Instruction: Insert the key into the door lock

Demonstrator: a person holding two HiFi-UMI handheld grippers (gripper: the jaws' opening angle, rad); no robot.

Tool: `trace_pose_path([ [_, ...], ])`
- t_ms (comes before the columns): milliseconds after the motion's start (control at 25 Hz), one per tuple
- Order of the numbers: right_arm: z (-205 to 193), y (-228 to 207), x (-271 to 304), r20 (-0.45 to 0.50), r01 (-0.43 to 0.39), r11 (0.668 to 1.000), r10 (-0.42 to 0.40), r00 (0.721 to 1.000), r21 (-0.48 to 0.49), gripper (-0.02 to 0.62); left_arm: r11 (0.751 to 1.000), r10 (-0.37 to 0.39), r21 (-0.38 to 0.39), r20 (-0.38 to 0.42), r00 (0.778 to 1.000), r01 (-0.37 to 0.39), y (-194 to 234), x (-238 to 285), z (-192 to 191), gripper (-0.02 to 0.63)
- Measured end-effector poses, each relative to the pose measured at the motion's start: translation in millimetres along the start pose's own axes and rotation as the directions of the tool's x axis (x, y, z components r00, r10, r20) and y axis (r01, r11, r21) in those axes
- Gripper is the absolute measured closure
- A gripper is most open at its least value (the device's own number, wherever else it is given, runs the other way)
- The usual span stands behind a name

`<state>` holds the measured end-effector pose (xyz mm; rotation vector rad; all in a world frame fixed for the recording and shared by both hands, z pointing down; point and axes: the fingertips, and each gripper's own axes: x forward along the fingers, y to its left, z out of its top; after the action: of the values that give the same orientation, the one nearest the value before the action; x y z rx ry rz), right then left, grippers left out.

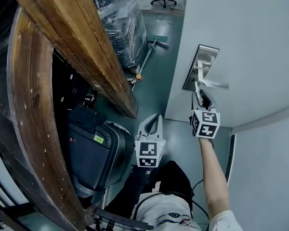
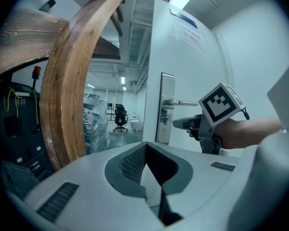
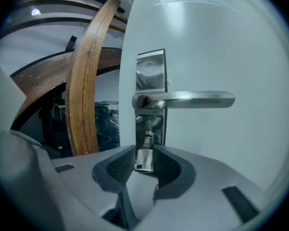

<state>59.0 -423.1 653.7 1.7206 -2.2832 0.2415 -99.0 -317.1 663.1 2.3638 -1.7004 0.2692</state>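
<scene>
Closest to the lens in the right gripper view is my right tongs (image 3: pixel 144 163). Its grey ribbed pads (image 3: pixel 119 166) are closed on the flat head of a small silver metal key (image 3: pixel 144 159), which sits upright at lower centre of the frame. The key's blade runs up to the round keyhole cylinder (image 3: pixel 147 136) at the bottom of the tall brushed steel lock plate (image 3: pixel 151 71), just under the long steel lever handle (image 3: pixel 192 100) on the white door (image 3: pixel 221 42). The tip is at the slot, perhaps just inside, but I cannot tell how deep. In the head view this hand is at right of centre, with the tongs' tips right against the plate. My left tongs (image 2: pixel 147 165) has its jaws spread in a V with nothing between them. It sits at lower centre of the head view, well apart from the door and near the curved brown wooden beam (image 2: pixel 67 95). As I judge it, the key is in hand and lined up with the lock. What is left is pushing the blade fully home, since most of it is still outside the cylinder.
</scene>
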Motion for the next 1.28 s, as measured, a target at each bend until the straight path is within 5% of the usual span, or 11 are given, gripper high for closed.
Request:
trace_pose_path([
  [760,15.6,-1.2,25.7,-0.053,0.202,0.967,-0.196,0.979,0.153,0.476,1.0,0.027,-0.008,-0.024,0.999,-0.027,19.4,-6.2,-0.9,0.601],
  [1120,17.2,4.8,26.3,0.005,0.137,0.986,-0.138,0.99,0.093,0.474,1.0,0.027,-0.008,-0.038,0.999,-0.027,17.1,-15.0,0.1,0.601],
  [1280,10.6,16.2,-21.0,0.011,0.067,0.993,-0.068,0.998,0.102,0.413,1.0,0.018,-0.007,-0.051,0.999,-0.018,6.7,-27.7,16.2,0.601],
])
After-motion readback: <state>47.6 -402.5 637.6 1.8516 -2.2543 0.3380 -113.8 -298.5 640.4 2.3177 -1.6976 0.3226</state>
